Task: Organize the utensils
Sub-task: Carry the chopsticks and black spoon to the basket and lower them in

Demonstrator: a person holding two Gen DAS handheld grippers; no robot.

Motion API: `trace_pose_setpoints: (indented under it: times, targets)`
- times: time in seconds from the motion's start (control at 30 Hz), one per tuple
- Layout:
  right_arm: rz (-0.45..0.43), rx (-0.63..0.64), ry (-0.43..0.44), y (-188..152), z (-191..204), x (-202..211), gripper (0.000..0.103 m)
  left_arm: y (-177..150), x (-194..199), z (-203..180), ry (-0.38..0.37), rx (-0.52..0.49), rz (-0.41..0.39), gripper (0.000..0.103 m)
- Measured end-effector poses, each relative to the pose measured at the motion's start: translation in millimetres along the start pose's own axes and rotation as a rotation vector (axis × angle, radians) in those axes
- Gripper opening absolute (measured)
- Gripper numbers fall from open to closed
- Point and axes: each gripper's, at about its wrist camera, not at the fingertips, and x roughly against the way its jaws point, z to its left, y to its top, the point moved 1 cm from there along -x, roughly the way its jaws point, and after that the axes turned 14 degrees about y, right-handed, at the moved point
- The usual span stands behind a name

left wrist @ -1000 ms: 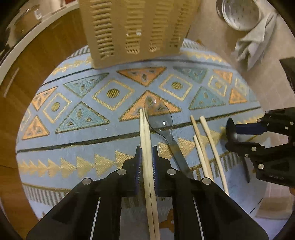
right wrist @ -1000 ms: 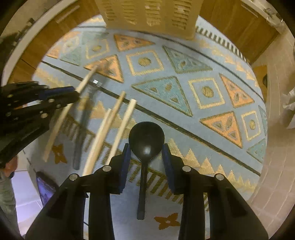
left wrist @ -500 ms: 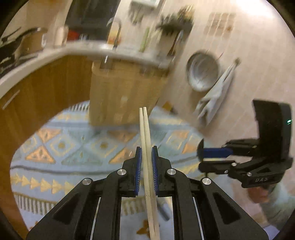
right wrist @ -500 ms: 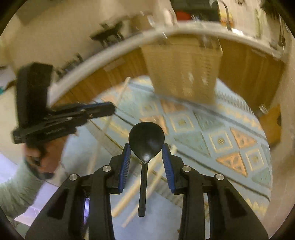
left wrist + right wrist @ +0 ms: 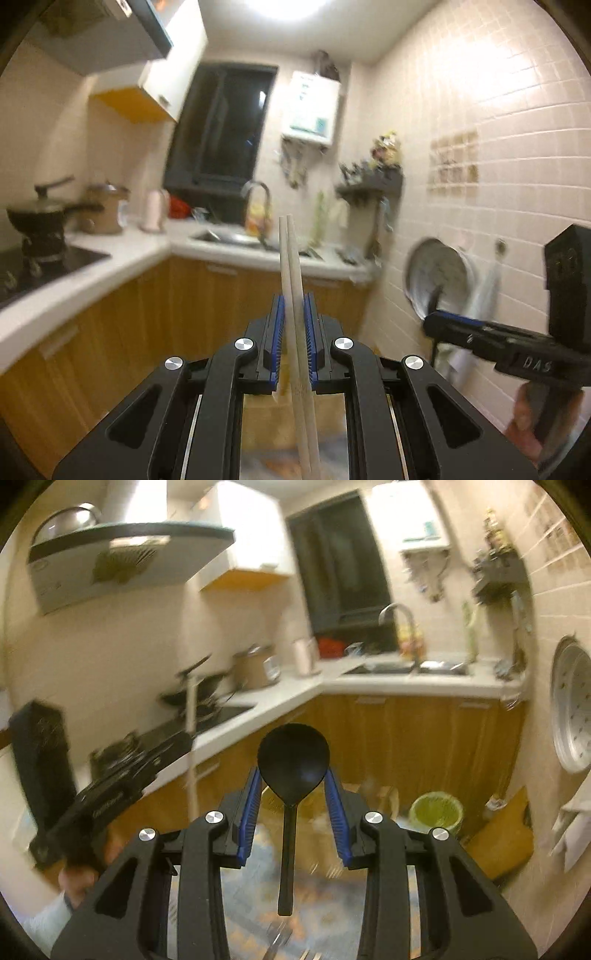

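A small kitchen with pale tiled walls (image 5: 509,122) and a bright ceiling light (image 5: 280,7). A white L-shaped counter (image 5: 406,683) over wooden cabinets (image 5: 424,738) runs along the left and far sides. A dark window (image 5: 225,125) stands above the far sink (image 5: 406,669); a range hood (image 5: 110,550) hangs at left.

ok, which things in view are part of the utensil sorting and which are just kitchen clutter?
Job:
- chopsticks, pinched in the left tongs
- black spoon, bowl clamped in the right tongs

Clutter:
- pot on the stove
- sink and tap
- metal tray on the tiled wall
- green bin on the floor
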Motion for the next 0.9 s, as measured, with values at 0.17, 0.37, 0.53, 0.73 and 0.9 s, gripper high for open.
trace_pose_setpoints:
  times: [0.17, 0.37, 0.53, 0.73, 0.9]
  targets:
    - [-0.054, -0.016, -0.107, 17.8, -29.9, -26.2, 0.032, 8.5, -40.7, 8.7, 0.091, 0.037, -0.052, 0.009]
    - [-0.043, -0.027, -0.183, 9.0, -62.1, -67.4, 0.032, 2.0, -84.8, 21.7, 0.125, 0.087, -0.048, 0.009]
    - [-0.007, 0.017, -0.227, -8.8, -72.3, -94.8, 0.032, -3.5, -99.7, 29.9, 0.125, 0.127, -0.058, 0.009]
    - [0.012, 0.050, -0.245, -28.9, -75.5, -110.6, 0.032, -27.5, -104.5, 19.7, 0.195, 0.065, -0.080, 0.009]
    - [0.042, 0.034, -0.188, -42.2, -77.9, -107.3, 0.033, -48.7, -100.2, 15.5, 0.155, 0.027, -0.036, 0.011]
